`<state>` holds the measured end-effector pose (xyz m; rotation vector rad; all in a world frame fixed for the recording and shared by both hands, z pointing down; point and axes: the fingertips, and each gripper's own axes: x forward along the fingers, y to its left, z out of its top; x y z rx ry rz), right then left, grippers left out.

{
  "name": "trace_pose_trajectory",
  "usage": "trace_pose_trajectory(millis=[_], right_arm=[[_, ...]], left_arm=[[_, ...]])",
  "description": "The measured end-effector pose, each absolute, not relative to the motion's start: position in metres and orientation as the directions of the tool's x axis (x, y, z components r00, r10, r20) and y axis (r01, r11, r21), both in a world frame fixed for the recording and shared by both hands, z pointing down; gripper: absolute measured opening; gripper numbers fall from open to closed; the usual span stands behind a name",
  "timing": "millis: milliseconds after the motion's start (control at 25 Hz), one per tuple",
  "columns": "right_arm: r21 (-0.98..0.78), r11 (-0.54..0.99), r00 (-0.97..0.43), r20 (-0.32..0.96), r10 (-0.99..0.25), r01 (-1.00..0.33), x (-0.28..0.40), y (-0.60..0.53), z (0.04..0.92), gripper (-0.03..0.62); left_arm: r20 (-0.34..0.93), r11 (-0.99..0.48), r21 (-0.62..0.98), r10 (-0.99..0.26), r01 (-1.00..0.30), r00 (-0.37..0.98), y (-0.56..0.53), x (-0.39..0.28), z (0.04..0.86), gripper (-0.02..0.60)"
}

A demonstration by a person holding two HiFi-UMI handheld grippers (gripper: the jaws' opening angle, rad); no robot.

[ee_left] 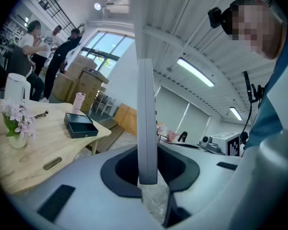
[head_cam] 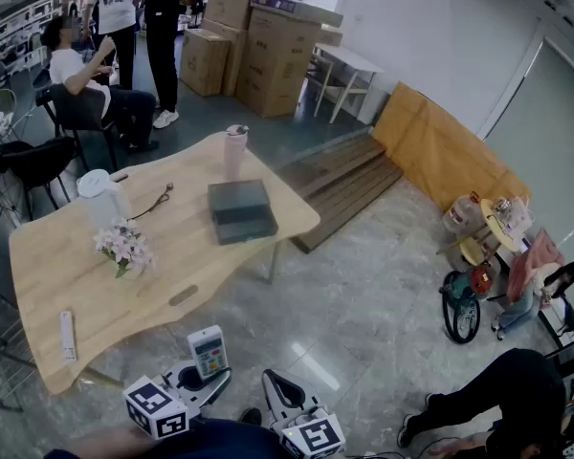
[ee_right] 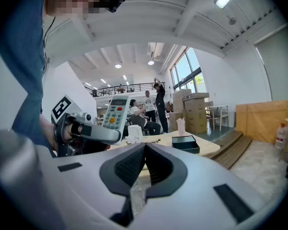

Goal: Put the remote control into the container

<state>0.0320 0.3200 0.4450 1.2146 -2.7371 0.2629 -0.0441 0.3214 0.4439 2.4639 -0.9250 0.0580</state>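
Remote (head_cam: pixel 208 349) stands upright with its buttons toward the head camera, pinched at its lower end by the left gripper (head_cam: pixel 209 377). It is off the desk (head_cam: pixel 57 266), just in front of the near edge and above the floor (head_cam: pixel 383 285). In the left gripper view it shows edge-on, clamped between both pads.

On the desk, from the left, a slim white bar (head_cam: pixel 68 336) lies by the near left corner. A white jug (head_cam: pixel 102 197) stands toward the far left edge, with pink flowers (head_cam: pixel 122 248) just in front of it. The dark box (head_cam: pixel 241 211) sits near the right edge, its two parts stacked a little askew and well apart from the remote. A pink tumbler (head_cam: pixel 235 151) stands just behind the box, at the far edge.

Right of the remote, the right gripper (head_cam: pixel 275 387) hovers over the floor, near the left one but not touching it. Its jaws are pressed together with nothing between them.
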Motion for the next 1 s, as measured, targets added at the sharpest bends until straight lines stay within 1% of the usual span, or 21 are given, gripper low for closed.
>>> trace_pose_trajectory(millis=[440, 640, 1000], right_arm=[[-0.104, 0.671, -0.677, 0.193, -0.711, -0.734, 0.036, 0.319, 0.446, 0.017], [-0.136, 0.686, -0.698, 0.186, -0.691, -0.715, 0.035, 0.319, 0.445, 0.018], [-0.181, 0.704, -0.727, 0.2, -0.657, -0.687, 0.068, 0.304, 0.459, 0.018]], left_arm=[[0.212, -0.635, 0.442, -0.612, -0.634, 0.762, 0.321, -0.039, 0.445, 0.084], [0.215, -0.625, 0.454, -0.615, -0.635, 0.759, 0.32, -0.037, 0.445, 0.084], [0.239, -0.59, 0.47, -0.631, -0.657, 0.738, 0.312, -0.006, 0.456, 0.084]])
